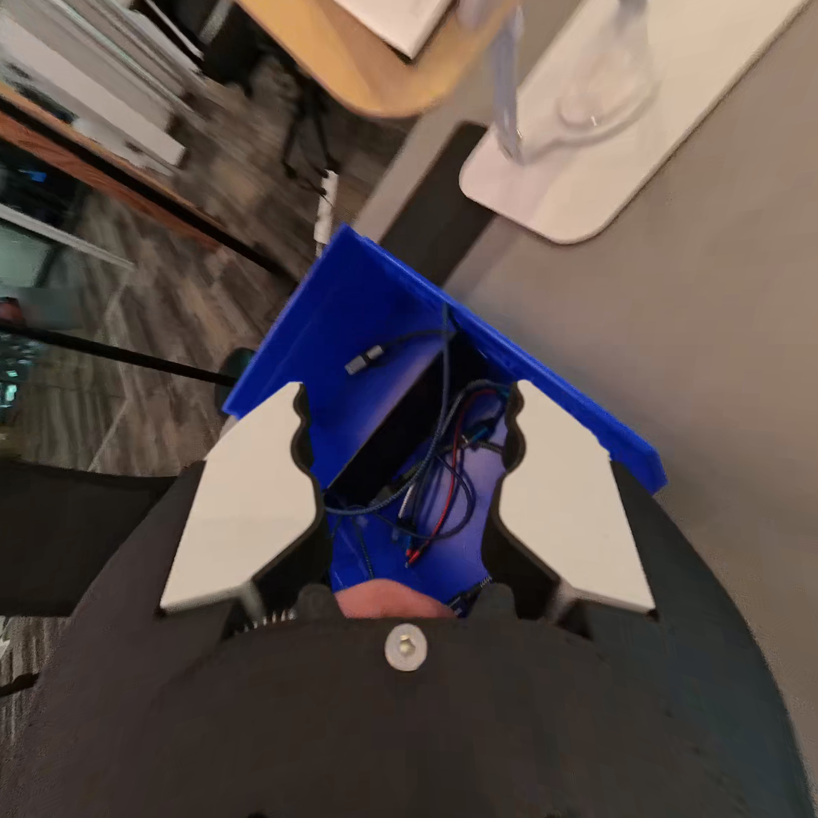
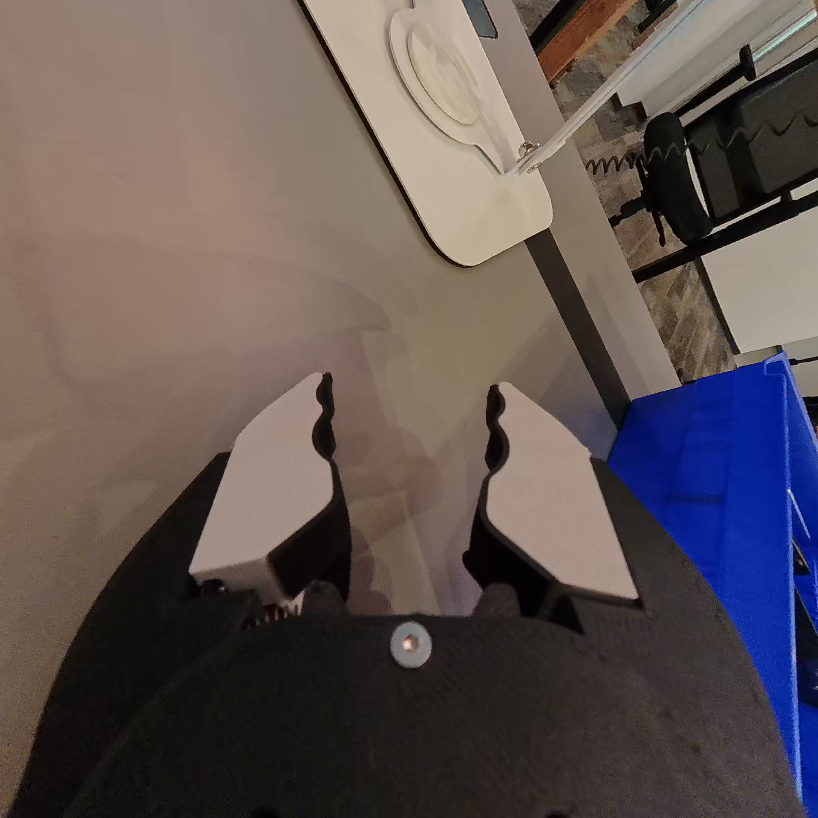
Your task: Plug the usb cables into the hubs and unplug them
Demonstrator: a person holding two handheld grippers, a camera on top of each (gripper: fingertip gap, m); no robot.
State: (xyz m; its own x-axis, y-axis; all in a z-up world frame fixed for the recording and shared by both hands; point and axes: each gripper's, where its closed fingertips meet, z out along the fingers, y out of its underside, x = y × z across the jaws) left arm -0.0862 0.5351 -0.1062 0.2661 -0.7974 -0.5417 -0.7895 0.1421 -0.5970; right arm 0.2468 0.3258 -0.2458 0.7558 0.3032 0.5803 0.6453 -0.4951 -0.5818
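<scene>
Two wrist-camera views over a smooth grey tabletop [image 2: 186, 186].

In the left wrist view, the left gripper [image 1: 407, 389] has black jaws with white outer plates, standing apart with nothing pinched between them. Beyond and between the fingers sits an open bright blue plastic box [image 1: 354, 310] at the table's edge. The white plates cover its two near corners. Inside it, a tangle of thin blue, red and dark braided USB cables [image 1: 442, 487] lies beside a long black slab [image 1: 398, 425] standing on edge, which may be a hub; its ports cannot be made out. One loose silver-grey USB plug [image 1: 363, 359] lies on the blue floor of the box, apart from the tangle. A pale rounded shape at the base of the jaws is too blurred to identify. The whole view is smeared, and the floor and desks at left are hard to read.

In the right wrist view, the right gripper [image 2: 409, 385] hangs over bare table, jaws apart and holding nothing. The blue box is cut off by the right edge, showing only an outer wall [image 2: 708, 464]. A white rounded board [image 2: 464, 194] with a clear plastic fitting lies farther along the table.
</scene>
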